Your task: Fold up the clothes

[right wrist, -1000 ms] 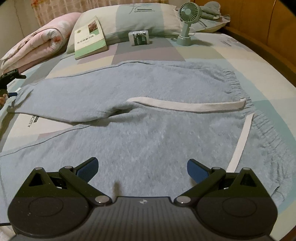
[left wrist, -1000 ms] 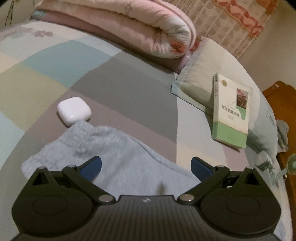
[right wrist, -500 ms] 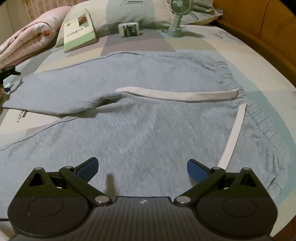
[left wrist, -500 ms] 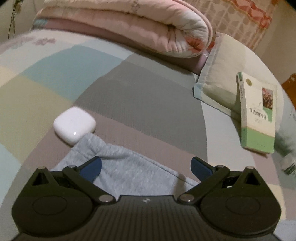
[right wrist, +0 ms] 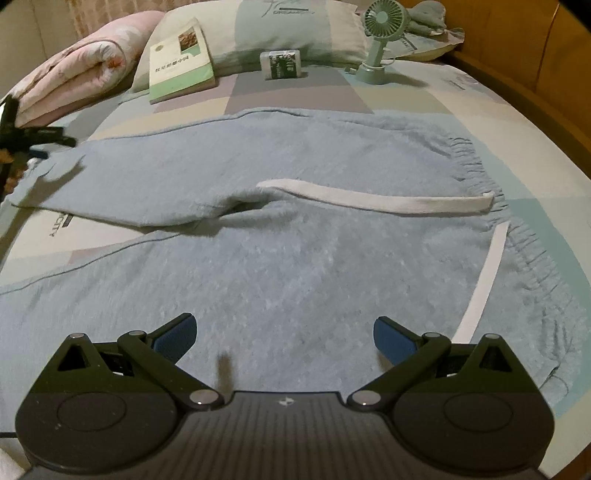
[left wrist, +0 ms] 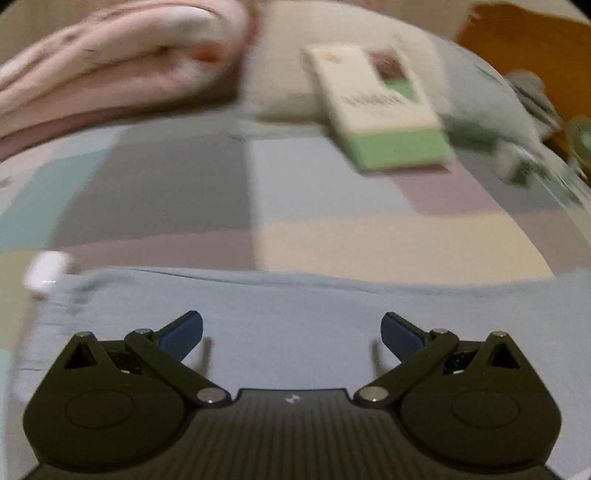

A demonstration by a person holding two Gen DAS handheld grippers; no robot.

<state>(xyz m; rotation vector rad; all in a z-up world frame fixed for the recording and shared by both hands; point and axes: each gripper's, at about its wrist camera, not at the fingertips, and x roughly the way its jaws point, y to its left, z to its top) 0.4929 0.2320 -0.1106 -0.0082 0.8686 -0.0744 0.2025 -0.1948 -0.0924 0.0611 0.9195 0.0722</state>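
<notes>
Pale-blue fleece sweatpants (right wrist: 295, 236) lie flat and unfolded on the patchwork bed sheet (right wrist: 480, 107); my left tongs (left wrist: 291, 330) and right tongs (right wrist: 283, 332) hover spread, empty; folding not begun.

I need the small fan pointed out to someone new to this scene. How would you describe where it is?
Start at the pillow at the far end of the bed, beyond the blue sweatpants. The fan stands upright on a round base by the pillow's right end, right of a small green-and-white packet. It alone stands tall; the packet and book are low.
</notes>
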